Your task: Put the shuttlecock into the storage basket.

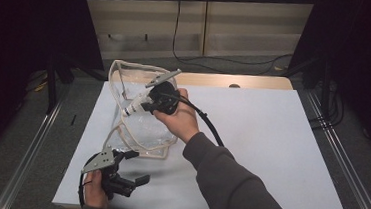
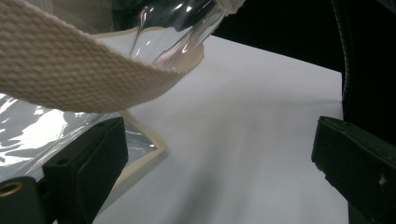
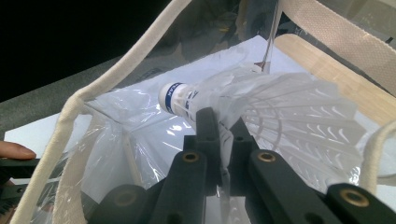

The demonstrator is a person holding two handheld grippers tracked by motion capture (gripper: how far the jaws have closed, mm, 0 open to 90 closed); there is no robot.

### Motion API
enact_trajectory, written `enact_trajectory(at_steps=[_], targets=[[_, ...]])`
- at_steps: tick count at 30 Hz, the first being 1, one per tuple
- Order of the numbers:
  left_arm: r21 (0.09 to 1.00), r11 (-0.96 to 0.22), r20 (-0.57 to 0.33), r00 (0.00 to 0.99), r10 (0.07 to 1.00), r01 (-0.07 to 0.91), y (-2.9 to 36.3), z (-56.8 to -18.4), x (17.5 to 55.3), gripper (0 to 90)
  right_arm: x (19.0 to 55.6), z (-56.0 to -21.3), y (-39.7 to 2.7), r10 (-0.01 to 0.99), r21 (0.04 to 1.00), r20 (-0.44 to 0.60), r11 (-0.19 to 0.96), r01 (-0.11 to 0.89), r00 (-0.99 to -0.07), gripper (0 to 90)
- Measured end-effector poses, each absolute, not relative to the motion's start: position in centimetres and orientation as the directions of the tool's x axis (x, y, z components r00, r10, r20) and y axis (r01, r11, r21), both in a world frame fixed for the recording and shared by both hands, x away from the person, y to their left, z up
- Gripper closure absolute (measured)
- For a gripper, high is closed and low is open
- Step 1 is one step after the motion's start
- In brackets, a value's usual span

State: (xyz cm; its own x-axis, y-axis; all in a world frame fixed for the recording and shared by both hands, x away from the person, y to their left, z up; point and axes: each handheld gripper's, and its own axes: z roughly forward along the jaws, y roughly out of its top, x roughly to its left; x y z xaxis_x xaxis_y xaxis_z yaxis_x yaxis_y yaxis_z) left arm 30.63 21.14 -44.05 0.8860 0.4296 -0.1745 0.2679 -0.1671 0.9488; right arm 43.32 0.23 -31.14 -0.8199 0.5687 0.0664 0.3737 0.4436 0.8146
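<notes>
A clear plastic bag [image 1: 143,131] with cream webbing trim stands open on the left part of the white table top [image 1: 271,141]. My right gripper [image 1: 148,103] is at the bag's mouth, shut on the feather skirt of a white shuttlecock [image 1: 134,109]. In the right gripper view the shuttlecock [image 3: 261,107] points its blue-banded cork into the bag [image 3: 116,140], pinched at my gripper [image 3: 218,128]. My left gripper [image 1: 137,167] sits near the table's front left corner, open and empty. In the left gripper view a cream strap [image 2: 70,70] crosses above that gripper [image 2: 219,163], and the bag's corner [image 2: 28,135] lies beside one jaw.
A black cable [image 1: 212,126] trails from the right gripper across the table. A wooden strip [image 1: 235,81] borders the table's far edge. Metal rails [image 1: 342,162] run along the floor on both sides. The table's right half [image 1: 279,162] is bare white surface.
</notes>
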Motion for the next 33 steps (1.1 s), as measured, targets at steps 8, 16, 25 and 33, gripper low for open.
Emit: enact_trajectory(at_steps=[8, 16, 25, 33], targets=[[0.949, -0.17, -0.174, 0.888, 0.427, 0.267, 21.1, -44.1, 30.7, 3.7, 43.4, -31.5, 0.6, 0.567, 0.813, 0.072, 0.444, 0.378, -0.821, 87.8], [0.949, -0.169, -0.174, 0.887, 0.428, 0.267, 21.1, -44.1, 30.6, 3.7, 43.5, -31.8, 0.9, 0.569, 0.808, 0.067, 0.451, 0.379, -0.82, 87.7], [0.948, -0.169, -0.174, 0.886, 0.429, 0.268, 21.2, -44.1, 30.6, 3.7, 43.7, -32.2, 1.1, 0.571, 0.804, 0.062, 0.457, 0.379, -0.819, 87.6], [0.949, -0.169, -0.174, 0.887, 0.427, 0.268, 21.2, -44.1, 30.6, 3.7, 43.8, -32.5, 1.5, 0.565, 0.799, 0.055, 0.47, 0.376, -0.823, 87.5]])
